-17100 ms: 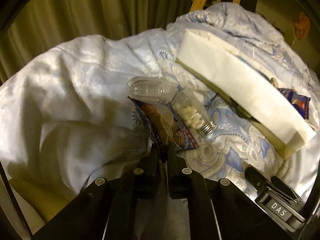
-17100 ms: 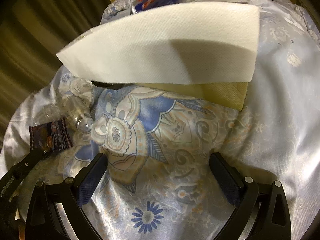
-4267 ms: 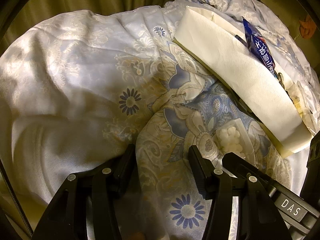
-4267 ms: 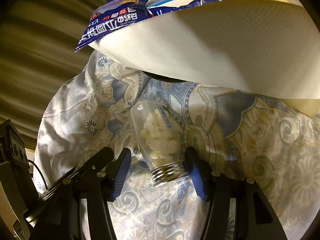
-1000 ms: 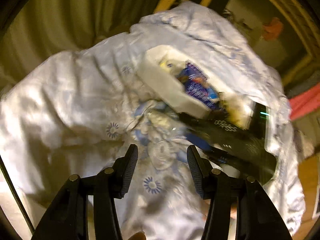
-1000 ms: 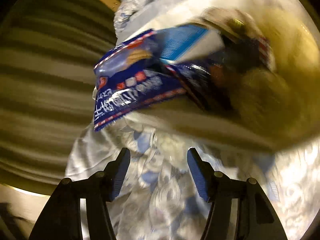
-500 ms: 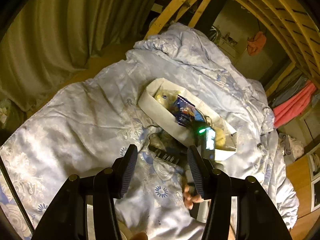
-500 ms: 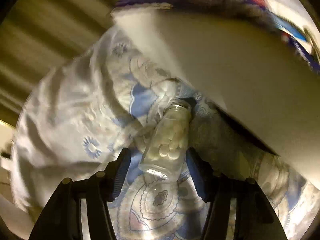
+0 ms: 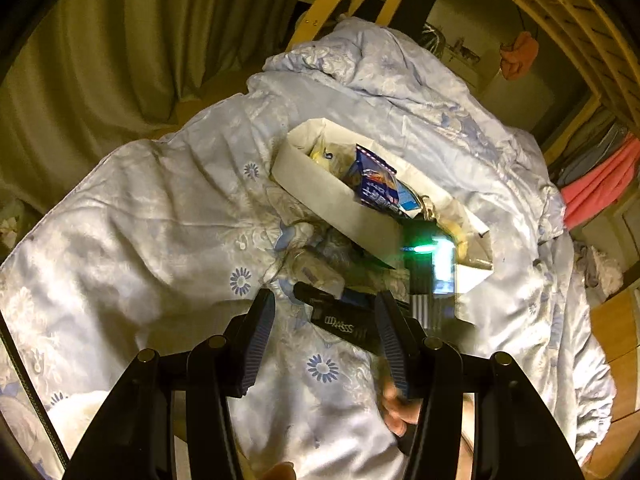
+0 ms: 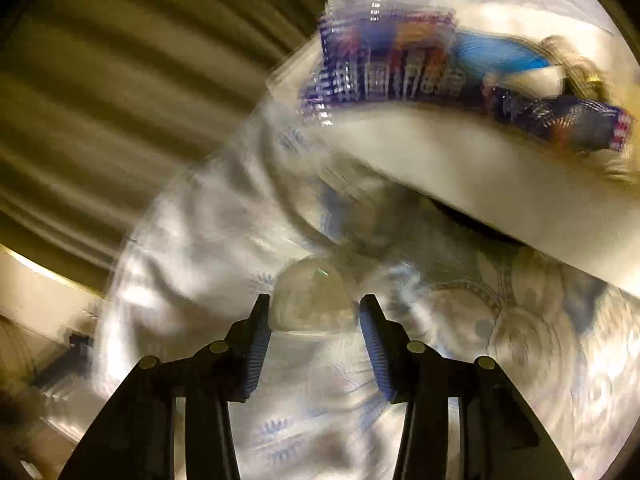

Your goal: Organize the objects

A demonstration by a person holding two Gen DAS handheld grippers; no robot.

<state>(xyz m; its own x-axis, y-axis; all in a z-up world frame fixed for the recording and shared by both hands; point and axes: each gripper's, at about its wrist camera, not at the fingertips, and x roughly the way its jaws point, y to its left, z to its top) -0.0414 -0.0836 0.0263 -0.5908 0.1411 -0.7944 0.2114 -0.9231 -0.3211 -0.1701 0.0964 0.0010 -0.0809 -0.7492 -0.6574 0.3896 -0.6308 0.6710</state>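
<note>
Your right wrist view is smeared with motion, so little in it is sharp. Between the blue pads of your right gripper (image 10: 310, 320) sits a pale, rounded clear jar (image 10: 314, 300), its contents and cap too blurred to read. The pads flank it closely, but you cannot tell whether they actually press it.

From your left wrist view, the jar (image 9: 318, 274) lies on the pale blue floral quilt (image 9: 160, 220), just beside the near wall of the white rectangular box (image 9: 340, 208), and the right gripper's black body covers part of it. A blue snack packet (image 9: 376, 184) sticks up out of the box; the rest of the box's contents are a jumble. A hand (image 9: 394, 404) shows only partly behind the fingers.

Your left gripper (image 9: 322, 336) hangs high above the quilt, jaws spread wide and holding nothing.

Half a second ago the jar was sharp in the right view, with white tablets visible inside; now the view has swung and the packet is back in sight.
</note>
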